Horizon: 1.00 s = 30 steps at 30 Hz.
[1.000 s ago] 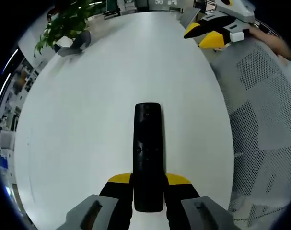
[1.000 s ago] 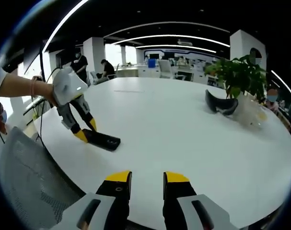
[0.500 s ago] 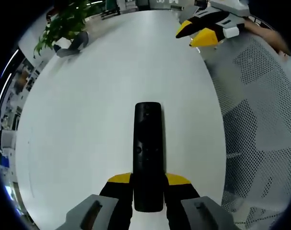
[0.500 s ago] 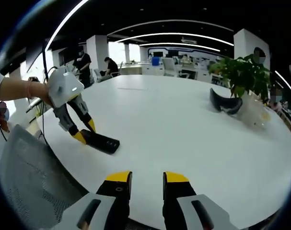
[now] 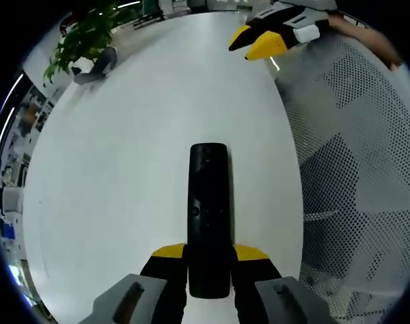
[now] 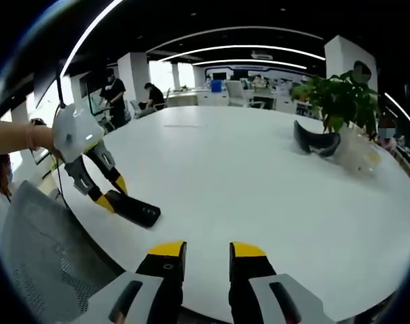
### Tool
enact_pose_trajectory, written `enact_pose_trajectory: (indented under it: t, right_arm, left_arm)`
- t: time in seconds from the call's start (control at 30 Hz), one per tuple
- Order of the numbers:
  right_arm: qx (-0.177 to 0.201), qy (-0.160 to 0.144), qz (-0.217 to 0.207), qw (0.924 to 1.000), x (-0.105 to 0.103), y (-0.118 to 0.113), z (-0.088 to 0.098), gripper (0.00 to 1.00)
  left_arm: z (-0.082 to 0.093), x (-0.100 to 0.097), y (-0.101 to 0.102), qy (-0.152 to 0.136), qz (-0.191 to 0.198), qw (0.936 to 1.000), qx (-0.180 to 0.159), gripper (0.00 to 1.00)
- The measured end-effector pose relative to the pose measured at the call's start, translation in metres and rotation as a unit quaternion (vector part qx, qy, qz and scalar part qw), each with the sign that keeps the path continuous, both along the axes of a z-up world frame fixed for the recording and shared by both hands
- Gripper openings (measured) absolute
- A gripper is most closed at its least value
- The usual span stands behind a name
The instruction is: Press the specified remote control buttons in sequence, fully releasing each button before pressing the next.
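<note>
Our left gripper (image 5: 208,260) clamps the black remote (image 5: 208,216) flat on the white tabletop (image 5: 123,155), while our right gripper (image 6: 207,255) hovers slightly parted, empty.

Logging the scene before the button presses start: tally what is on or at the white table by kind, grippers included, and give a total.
Remote control: 1
Grippers: 2, the left gripper and the right gripper
Potted plant: 1
Dark curved headset-like object: 1
Mesh chair: 1
Total: 6
</note>
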State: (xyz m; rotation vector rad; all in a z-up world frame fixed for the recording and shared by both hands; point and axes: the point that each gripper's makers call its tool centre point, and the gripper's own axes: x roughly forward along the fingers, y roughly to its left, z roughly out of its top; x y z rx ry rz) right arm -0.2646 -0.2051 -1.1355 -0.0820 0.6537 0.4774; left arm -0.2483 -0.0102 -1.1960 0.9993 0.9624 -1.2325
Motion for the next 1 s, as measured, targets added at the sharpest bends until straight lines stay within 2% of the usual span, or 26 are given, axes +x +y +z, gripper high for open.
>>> enact_pose_trajectory:
  t: [0.43,0.7,0.83,1.0]
  right_arm:
    - [0.001,0.006,0.011,0.9999,-0.002,0.003,-0.002,0.22]
    - [0.002,0.002,0.01,0.9999,-0.001,0.003,-0.001,0.22]
    - [-0.009,0.015,0.029,0.9994,-0.004,0.007,-0.005,0.22]
    - [-0.019,0.016,0.046,0.9986,-0.007,0.01,-0.006,0.24]
  left_arm:
    - [-0.002,-0.017,0.003,0.014,0.021,0.9994,-0.026,0.24]
    - [-0.002,-0.021,0.0,0.019,-0.004,0.9998,-0.011,0.24]
    - [-0.002,-0.021,0.0,0.023,-0.013,0.9996,0.001,0.25]
    - [-0.002,-0.021,0.001,0.021,-0.01,0.9997,0.001,0.25]
